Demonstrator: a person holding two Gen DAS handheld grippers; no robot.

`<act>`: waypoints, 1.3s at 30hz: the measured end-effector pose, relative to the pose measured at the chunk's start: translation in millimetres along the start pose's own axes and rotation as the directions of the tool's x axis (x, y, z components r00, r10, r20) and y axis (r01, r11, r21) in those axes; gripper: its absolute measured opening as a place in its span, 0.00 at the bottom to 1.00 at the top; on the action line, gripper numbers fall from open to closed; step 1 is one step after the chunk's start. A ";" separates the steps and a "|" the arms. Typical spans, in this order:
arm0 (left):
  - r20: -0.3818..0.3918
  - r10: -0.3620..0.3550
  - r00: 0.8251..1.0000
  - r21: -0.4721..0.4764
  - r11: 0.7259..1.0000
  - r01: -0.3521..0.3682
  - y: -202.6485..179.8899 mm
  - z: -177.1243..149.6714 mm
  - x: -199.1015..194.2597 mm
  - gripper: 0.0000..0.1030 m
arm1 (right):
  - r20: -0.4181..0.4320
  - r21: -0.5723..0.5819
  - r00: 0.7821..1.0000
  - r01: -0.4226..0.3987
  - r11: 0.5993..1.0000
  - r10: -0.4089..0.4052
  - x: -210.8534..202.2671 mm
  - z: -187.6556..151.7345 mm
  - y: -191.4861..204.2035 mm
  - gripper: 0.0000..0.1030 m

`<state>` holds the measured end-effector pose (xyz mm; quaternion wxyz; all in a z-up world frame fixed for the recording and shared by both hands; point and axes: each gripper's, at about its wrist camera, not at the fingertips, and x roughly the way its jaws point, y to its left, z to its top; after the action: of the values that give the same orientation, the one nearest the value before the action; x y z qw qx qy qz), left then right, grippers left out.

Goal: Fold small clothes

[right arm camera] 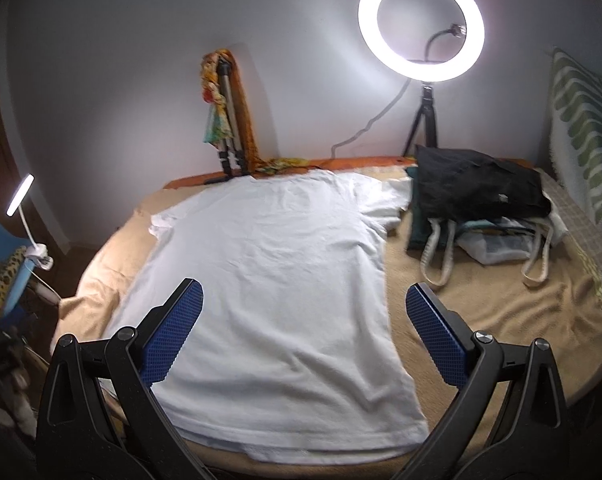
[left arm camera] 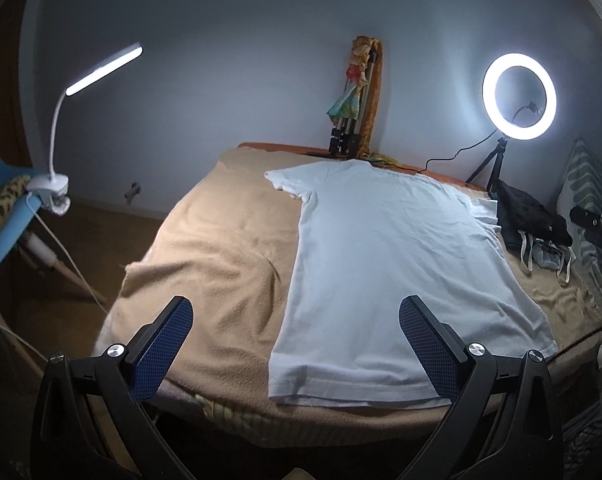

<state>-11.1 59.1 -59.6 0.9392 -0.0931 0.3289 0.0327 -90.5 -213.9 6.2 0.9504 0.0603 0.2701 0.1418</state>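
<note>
A clip-on lamp (left arm camera: pixel 101 68) stood at far left. The left gripper (left arm camera: pixel 295 312) hung above the near edge of the tan blanket (left arm camera: pixel 221 248), jaws spread wide and empty. The white T-shirt (left arm camera: pixel 385 256) lay flat on the blanket, hem nearest, collar toward the wall. The right gripper (right arm camera: pixel 303 298) hovered over the shirt's lower right part, jaws likewise wide apart, holding nothing. A black bag (right arm camera: pixel 477 188) and ring light (right arm camera: pixel 421 24) stood at right.
</note>
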 end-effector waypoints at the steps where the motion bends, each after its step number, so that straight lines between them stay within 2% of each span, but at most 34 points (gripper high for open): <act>1: -0.016 -0.009 1.000 -0.024 1.000 0.008 5.0 -3.3 2.7 0.91 | 0.006 -0.011 1.000 -0.016 1.000 0.016 2.6 6.6 6.0 1.00; 5: -0.067 -0.037 0.997 -0.099 0.995 0.031 20.6 -15.0 12.9 0.83 | -0.035 -0.068 0.995 -0.097 0.993 0.095 20.8 38.0 38.2 1.00; 7: -0.081 -0.049 0.995 -0.125 0.991 0.038 26.0 -21.6 16.2 0.72 | -0.067 -0.089 0.989 -0.137 0.986 0.132 31.6 52.8 55.9 1.00; 13: -0.139 -0.151 0.979 -0.188 0.974 0.123 32.9 -34.1 31.9 0.44 | -0.104 -0.121 0.973 -0.217 0.969 0.205 58.7 87.2 102.3 0.98; 18: -0.180 -0.157 0.971 -0.187 0.975 0.123 32.6 -38.1 47.1 0.43 | -0.163 -0.117 0.948 -0.292 0.949 0.272 89.0 116.9 138.4 0.80; 23: -0.221 -0.169 0.960 -0.222 0.968 0.119 39.4 -42.7 61.0 0.43 | -0.236 -0.076 0.922 -0.331 0.940 0.306 139.1 135.1 174.0 0.67; 27: -0.237 -0.171 0.956 -0.220 0.968 0.119 39.3 -45.1 67.3 0.43 | -0.283 -0.094 0.911 -0.338 0.936 0.301 186.2 136.6 205.9 0.64; 31: -0.252 -0.193 0.948 -0.235 0.963 0.134 42.5 -46.7 75.0 0.34 | -0.348 -0.079 0.888 -0.347 0.935 0.300 242.1 128.7 233.1 0.62; 39: -0.253 -0.220 0.942 -0.242 0.957 0.159 43.4 -45.0 82.1 0.28 | -0.444 -0.060 0.852 -0.338 0.939 0.278 351.1 99.9 281.1 0.61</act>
<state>20.2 92.8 -152.0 0.8666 -0.2304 0.4411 -0.0357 181.7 156.1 -29.8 0.8341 0.0056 0.4491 0.3203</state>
